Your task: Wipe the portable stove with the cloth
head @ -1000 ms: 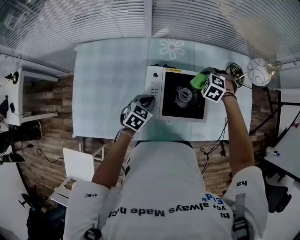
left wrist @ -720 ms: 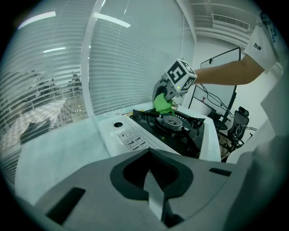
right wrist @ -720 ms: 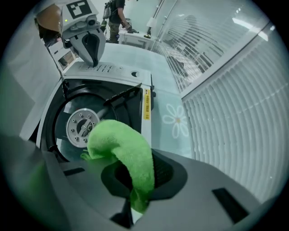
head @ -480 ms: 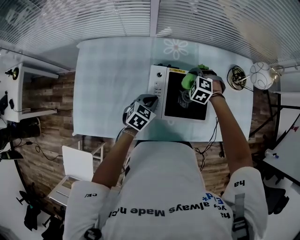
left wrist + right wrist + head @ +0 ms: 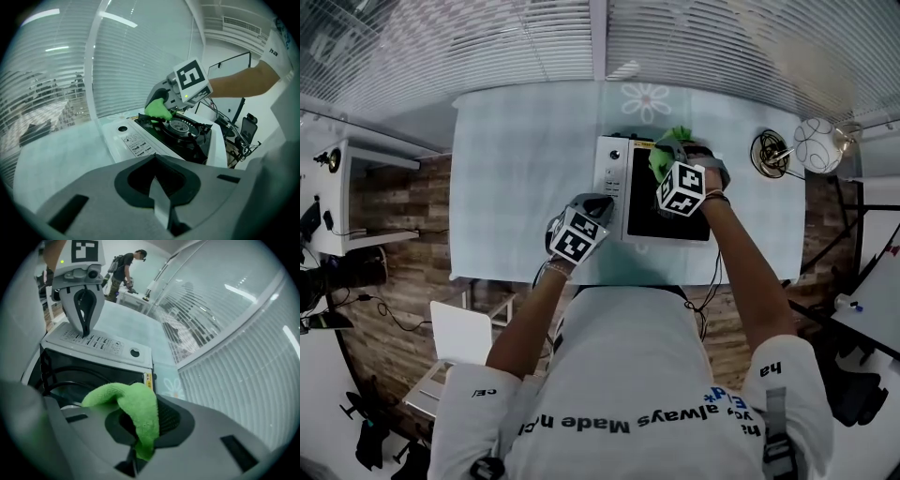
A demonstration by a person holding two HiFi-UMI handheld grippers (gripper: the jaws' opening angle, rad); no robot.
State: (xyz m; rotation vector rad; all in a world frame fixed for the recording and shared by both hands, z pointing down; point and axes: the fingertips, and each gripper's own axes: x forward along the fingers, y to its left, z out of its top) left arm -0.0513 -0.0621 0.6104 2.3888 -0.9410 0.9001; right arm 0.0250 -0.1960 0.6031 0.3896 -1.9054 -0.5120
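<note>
Clenched on a fold of the green cloth (image 5: 135, 412), the jaws of the right gripper (image 5: 135, 453) hold it low over the portable stove (image 5: 96, 344). In the right gripper view the cloth droops out of the pinch at lower centre, above the black top. The jaws of the left gripper (image 5: 158, 197) are pressed together on nothing and point at the stove's white control strip from the lower centre of its own view. In the head view this gripper has barely shifted over the last second and still sits by the stove's near left corner. The right gripper has swept from the stove's right edge, across the burner (image 5: 180, 126), toward the centre of the frame. The cloth now lies at the far left part of the black top, just beside the control strip, and seems to rest on the pan support there. That reads as a wiping stroke under way from right to left, with the nearer part of the top and the white strip probably not yet covered. Beyond the stove, the pale table (image 5: 516, 169) runs to the upper edge of the frame.
</note>
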